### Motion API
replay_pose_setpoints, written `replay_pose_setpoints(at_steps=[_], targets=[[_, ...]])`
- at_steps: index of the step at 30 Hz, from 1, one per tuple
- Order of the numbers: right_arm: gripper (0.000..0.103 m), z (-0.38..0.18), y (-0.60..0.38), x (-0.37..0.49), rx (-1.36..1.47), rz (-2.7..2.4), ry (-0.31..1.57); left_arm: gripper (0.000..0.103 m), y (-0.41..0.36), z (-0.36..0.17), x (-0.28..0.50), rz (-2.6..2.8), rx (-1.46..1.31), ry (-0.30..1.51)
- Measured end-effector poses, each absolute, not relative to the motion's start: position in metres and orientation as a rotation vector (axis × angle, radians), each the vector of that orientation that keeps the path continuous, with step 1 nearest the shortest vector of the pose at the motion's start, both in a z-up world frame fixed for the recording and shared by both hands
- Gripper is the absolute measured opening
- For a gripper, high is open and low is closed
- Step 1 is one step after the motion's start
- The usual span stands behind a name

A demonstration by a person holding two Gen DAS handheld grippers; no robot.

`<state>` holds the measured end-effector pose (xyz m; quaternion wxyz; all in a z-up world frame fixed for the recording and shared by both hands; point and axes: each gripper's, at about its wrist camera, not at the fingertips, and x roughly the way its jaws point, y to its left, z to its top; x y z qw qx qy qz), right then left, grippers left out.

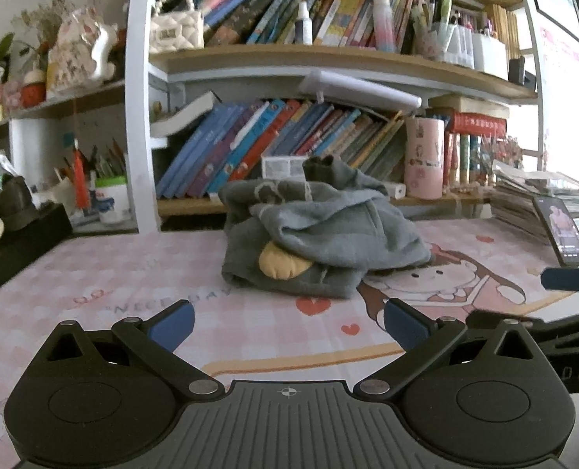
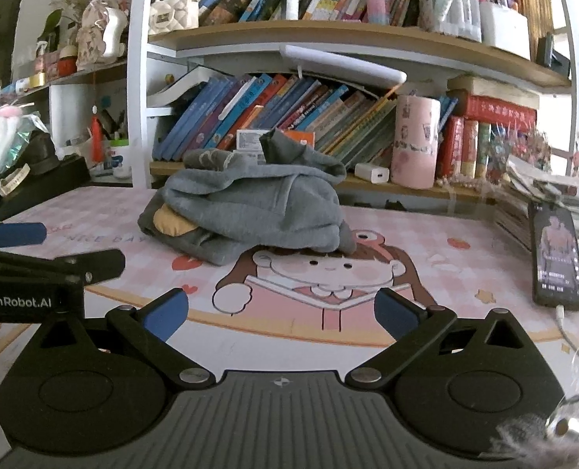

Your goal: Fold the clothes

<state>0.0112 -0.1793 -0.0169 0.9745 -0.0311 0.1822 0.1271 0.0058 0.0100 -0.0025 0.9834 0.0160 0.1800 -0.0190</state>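
we find both left tongs [image 1: 287, 326] and right tongs [image 2: 281, 318] spread wide, empty, short of the crumpled grey garment [image 1: 317, 234] on the counter [image 1: 94, 273], apparently poised to unbundle it

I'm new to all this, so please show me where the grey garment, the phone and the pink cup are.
grey garment [image 2: 258, 203]: right wrist view, on its top fold.
phone [image 2: 558, 250]: right wrist view, middle of its lit screen.
pink cup [image 2: 416, 140]: right wrist view, on its side wall.

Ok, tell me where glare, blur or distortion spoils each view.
Left wrist view: window glare whitens the right edge beyond the black phone; shelf uprights bow. Right wrist view: a blurred shiny object smears the lower-right corner; the crumpled grey garment stays sharp.
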Motion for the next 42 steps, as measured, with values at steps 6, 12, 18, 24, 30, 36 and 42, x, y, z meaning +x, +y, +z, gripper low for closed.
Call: replay_pose_setpoints(at_steps=[6,12,18,24,30,36,42], targets=[[0.103,-0.017,-0.177,0.020,-0.075,0.289,0.383,0.103,0.011,-0.004,0.012,-0.042,0.035,0.377],[0.103,-0.014,-0.177,0.030,-0.069,0.323,0.393,0.103,0.012,0.000,0.021,-0.052,0.046,0.374],[0.103,-0.005,-0.172,0.062,-0.060,0.347,0.382,0.102,0.017,0.005,0.045,-0.037,0.038,0.335],[0.100,-0.005,-0.170,0.120,0.059,0.345,0.434,0.087,0.019,0.012,0.084,-0.016,0.023,0.328],[0.096,-0.023,-0.196,0.146,0.266,0.355,0.512,0.087,0.007,0.015,0.121,-0.019,0.120,0.347],[0.094,-0.028,-0.219,0.148,0.429,0.393,0.553,0.065,-0.004,0.010,0.162,0.001,0.140,0.406],[0.094,-0.033,-0.219,0.151,0.525,0.472,0.620,0.008,0.007,0.014,0.191,-0.023,0.012,0.451]])
